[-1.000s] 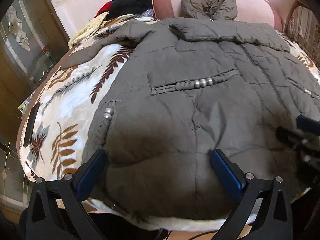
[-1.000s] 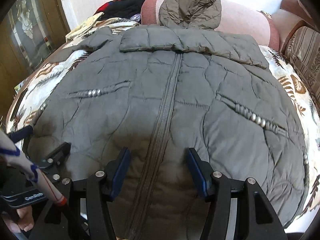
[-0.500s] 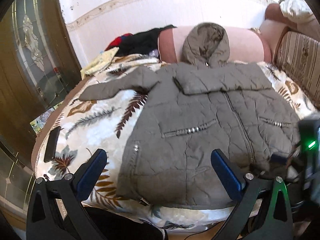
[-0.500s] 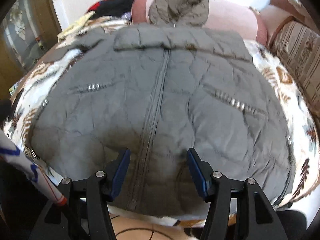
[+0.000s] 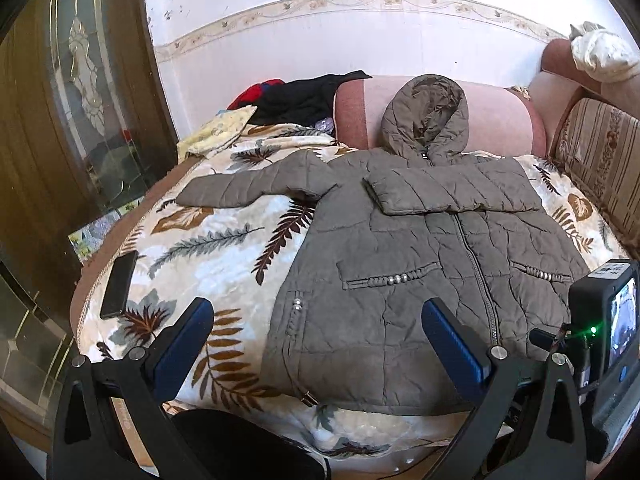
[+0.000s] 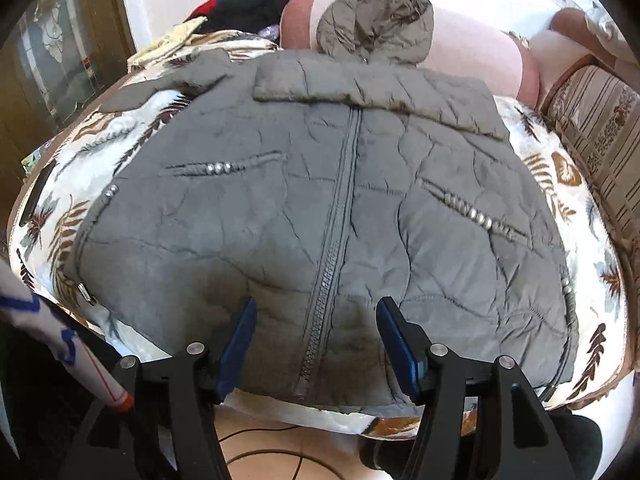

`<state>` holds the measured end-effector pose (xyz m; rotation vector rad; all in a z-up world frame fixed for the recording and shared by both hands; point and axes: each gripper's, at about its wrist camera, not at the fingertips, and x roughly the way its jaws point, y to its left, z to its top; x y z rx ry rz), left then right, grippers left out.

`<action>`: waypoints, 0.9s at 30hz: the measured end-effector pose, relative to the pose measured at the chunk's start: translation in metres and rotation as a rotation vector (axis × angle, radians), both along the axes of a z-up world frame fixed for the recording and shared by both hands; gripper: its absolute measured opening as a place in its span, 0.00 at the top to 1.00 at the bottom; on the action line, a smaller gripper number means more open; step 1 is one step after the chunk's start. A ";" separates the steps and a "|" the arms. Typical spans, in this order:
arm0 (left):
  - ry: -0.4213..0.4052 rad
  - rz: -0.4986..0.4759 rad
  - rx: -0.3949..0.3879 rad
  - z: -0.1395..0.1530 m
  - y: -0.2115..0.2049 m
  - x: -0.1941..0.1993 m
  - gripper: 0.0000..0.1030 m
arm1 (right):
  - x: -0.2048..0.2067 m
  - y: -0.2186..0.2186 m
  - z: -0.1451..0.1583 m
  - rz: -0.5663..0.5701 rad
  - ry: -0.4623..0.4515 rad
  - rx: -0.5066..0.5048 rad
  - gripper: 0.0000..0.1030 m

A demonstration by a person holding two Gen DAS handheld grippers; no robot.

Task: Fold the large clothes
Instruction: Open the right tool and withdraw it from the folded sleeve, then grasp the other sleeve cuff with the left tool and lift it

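Currently: quilted hooded coat (image 5: 420, 264), zipped, flat on leaf-print blanket (image 5: 208, 248); one sleeve folded across chest. Left gripper (image 5: 316, 344) and right gripper (image 6: 316, 348): fingers apart, holding nothing.

Jacket (image 5: 420, 264) flat on the blanket (image 5: 208, 248) ahead of my left fingers (image 5: 182, 338), one sleeve (image 5: 248, 188) reaching left, hood (image 5: 426, 116) on the bolster (image 5: 496, 120) behind, phone (image 5: 119, 284) far left on the blanket, hem between my right fingers (image 6: 394, 340)

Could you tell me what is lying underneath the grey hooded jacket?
The jacket lies on a leaf-print blanket, its hood against a pink bolster. Anything beneath its body is covered.
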<state>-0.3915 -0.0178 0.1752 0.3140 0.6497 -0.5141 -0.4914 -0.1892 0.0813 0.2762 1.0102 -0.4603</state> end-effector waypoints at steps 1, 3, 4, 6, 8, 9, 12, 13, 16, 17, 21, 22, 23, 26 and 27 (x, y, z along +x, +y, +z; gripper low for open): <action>0.001 0.001 -0.001 0.000 0.000 0.000 0.00 | 0.001 0.001 0.000 0.006 0.001 0.002 0.35; 0.003 0.001 0.000 0.000 0.001 0.001 0.00 | 0.002 0.003 0.000 0.014 0.006 0.004 0.35; 0.008 0.002 -0.004 -0.001 0.002 0.002 0.00 | 0.002 0.003 -0.001 0.015 0.006 0.008 0.35; 0.021 0.003 -0.010 -0.002 0.002 0.005 0.00 | 0.003 0.001 -0.004 0.016 0.010 0.023 0.35; 0.031 0.004 -0.013 -0.005 -0.001 0.009 0.00 | 0.003 -0.002 -0.007 0.011 0.011 0.035 0.35; 0.037 0.007 -0.014 -0.007 -0.002 0.011 0.00 | 0.004 -0.003 -0.009 0.010 0.012 0.045 0.35; 0.066 0.003 -0.012 -0.015 -0.009 0.021 0.00 | 0.005 -0.006 -0.018 0.011 0.027 0.067 0.35; 0.074 0.000 -0.008 -0.019 -0.012 0.023 0.00 | 0.006 -0.007 -0.022 0.013 0.033 0.077 0.35; 0.094 -0.010 0.007 -0.030 -0.020 0.030 0.00 | 0.009 -0.007 -0.030 0.021 0.044 0.088 0.31; 0.106 -0.013 0.012 -0.036 -0.023 0.034 0.00 | 0.011 -0.007 -0.031 0.027 0.046 0.083 0.31; 0.154 -0.007 0.018 -0.050 -0.030 0.053 0.00 | 0.017 -0.016 -0.017 0.055 -0.001 0.112 0.31; 0.163 -0.003 0.017 -0.053 -0.031 0.059 0.00 | 0.019 -0.021 -0.010 0.054 -0.023 0.112 0.31; 0.174 0.005 0.015 -0.055 -0.033 0.067 0.00 | 0.022 -0.027 -0.001 0.047 -0.044 0.097 0.31; 0.191 0.028 0.005 -0.056 -0.034 0.088 0.00 | 0.030 -0.045 0.019 0.034 -0.096 0.054 0.31; 0.194 0.037 0.003 -0.056 -0.033 0.095 0.00 | 0.034 -0.050 0.023 0.035 -0.106 0.047 0.31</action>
